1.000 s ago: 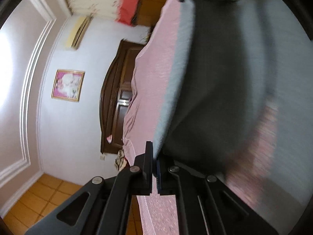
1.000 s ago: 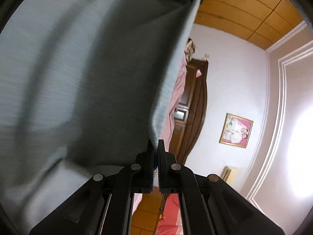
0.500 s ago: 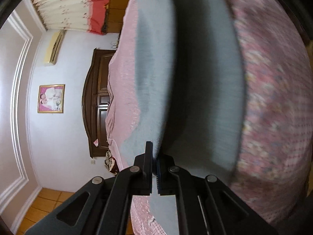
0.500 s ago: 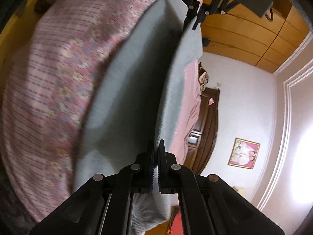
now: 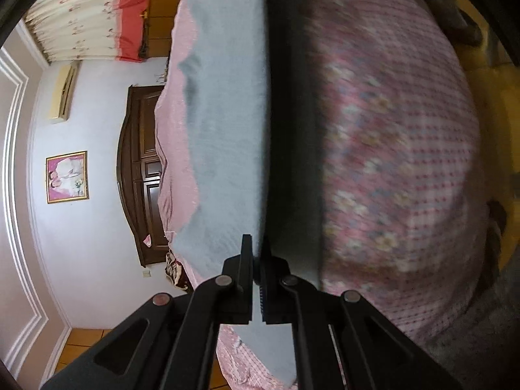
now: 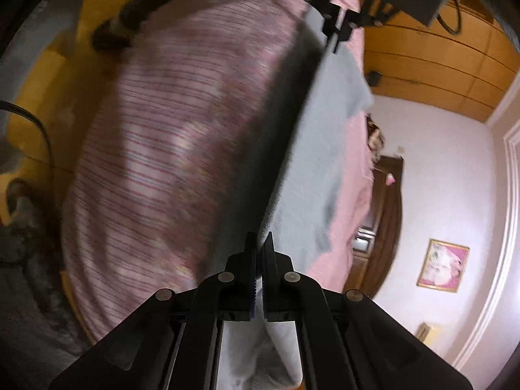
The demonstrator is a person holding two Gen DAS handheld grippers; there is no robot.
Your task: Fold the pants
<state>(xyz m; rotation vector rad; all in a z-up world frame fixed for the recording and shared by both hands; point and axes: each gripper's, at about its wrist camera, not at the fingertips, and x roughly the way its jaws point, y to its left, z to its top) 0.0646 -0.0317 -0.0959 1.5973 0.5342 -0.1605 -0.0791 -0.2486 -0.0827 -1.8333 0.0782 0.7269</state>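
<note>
Pants [image 5: 227,149] are pinched at one edge by left gripper [image 5: 256,260] and right gripper [image 6: 260,247], jaws clamped on cloth. The edge is held taut above the bed [image 5: 406,162], presumably so a fold lands square.

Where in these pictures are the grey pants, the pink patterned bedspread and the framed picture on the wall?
Grey fabric pants [image 5: 227,136]: left wrist view, on the lit flat panel.
Pink patterned bedspread [image 5: 399,162]: left wrist view, on its checked middle.
Gold-framed picture [image 6: 443,266]: right wrist view, on the picture's centre.

One pair of grey pants [image 5: 227,136], two hand-held grippers [image 5: 256,253] [image 6: 260,243], one bed [image 5: 406,162], one framed picture [image 5: 66,177], one curtain [image 5: 87,22].
</note>
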